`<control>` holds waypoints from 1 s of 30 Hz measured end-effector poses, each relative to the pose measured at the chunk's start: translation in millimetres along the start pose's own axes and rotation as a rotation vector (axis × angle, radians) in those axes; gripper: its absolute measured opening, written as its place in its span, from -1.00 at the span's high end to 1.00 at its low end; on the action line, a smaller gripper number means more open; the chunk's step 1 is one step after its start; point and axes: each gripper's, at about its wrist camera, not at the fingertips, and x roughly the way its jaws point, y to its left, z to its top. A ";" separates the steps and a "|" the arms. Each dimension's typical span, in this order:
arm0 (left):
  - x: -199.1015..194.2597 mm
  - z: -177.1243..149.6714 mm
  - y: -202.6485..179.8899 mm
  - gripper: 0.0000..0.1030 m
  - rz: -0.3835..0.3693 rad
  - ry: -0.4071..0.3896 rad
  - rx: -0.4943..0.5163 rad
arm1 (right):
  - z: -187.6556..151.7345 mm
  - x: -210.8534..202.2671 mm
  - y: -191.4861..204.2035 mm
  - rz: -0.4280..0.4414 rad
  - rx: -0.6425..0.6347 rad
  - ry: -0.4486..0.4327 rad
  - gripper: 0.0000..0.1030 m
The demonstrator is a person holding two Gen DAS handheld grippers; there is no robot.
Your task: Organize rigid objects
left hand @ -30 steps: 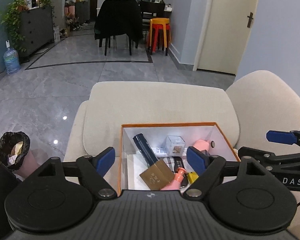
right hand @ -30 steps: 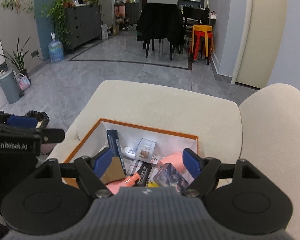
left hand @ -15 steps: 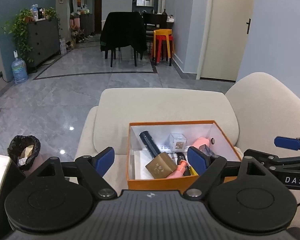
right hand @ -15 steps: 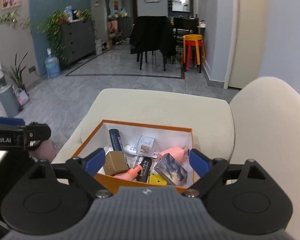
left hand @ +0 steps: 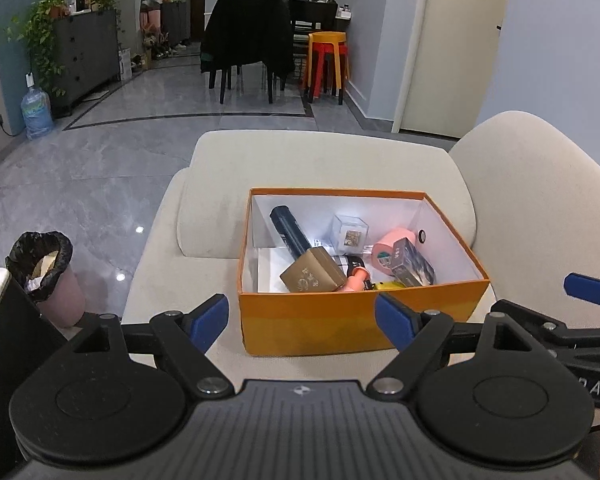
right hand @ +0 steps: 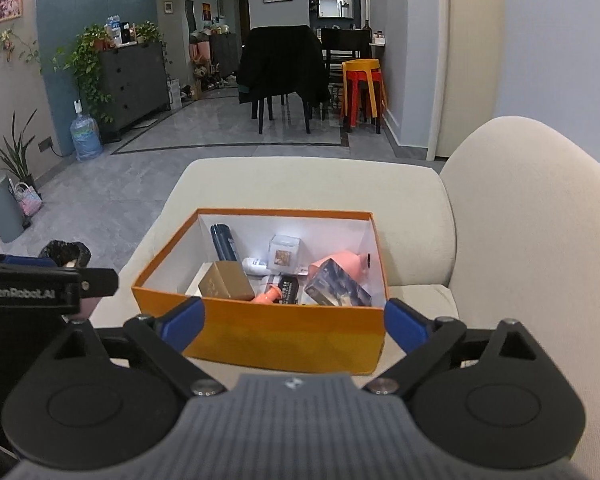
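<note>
Where objects pile, orange box hides their bases.

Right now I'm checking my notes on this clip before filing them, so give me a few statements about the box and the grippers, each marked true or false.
1. The orange box sits on a cream sofa cushion. True.
2. The orange box is empty. False: it holds several things, among them a dark blue cylinder, a gold box and a clear cube.
3. The right gripper is open with nothing between its fingers. True; its jaws have just been opening.
4. The left gripper is clamped on the gold box. False: it is open and empty, and the gold box lies inside the orange box.
5. A bin with a black liner stands on the floor to the left of the sofa. True.
</note>
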 end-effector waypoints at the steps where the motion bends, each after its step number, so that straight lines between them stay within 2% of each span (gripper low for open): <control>1: -1.1 -0.2 -1.4 -0.89 0.005 -0.002 0.003 | -0.8 -1.7 2.5 -0.007 -0.012 -0.003 -0.87; 8: -5.0 3.1 -6.2 -0.89 0.026 -0.018 0.006 | -1.4 -3.1 4.4 0.007 0.009 -0.001 -0.92; 13: 1.1 5.2 -8.9 -0.89 0.034 -0.002 0.013 | -2.6 3.2 3.8 0.011 0.031 0.014 -0.92; 30: 18.1 5.0 -14.3 -0.89 -0.001 0.029 0.003 | -2.8 22.7 1.1 0.000 0.043 0.068 -0.92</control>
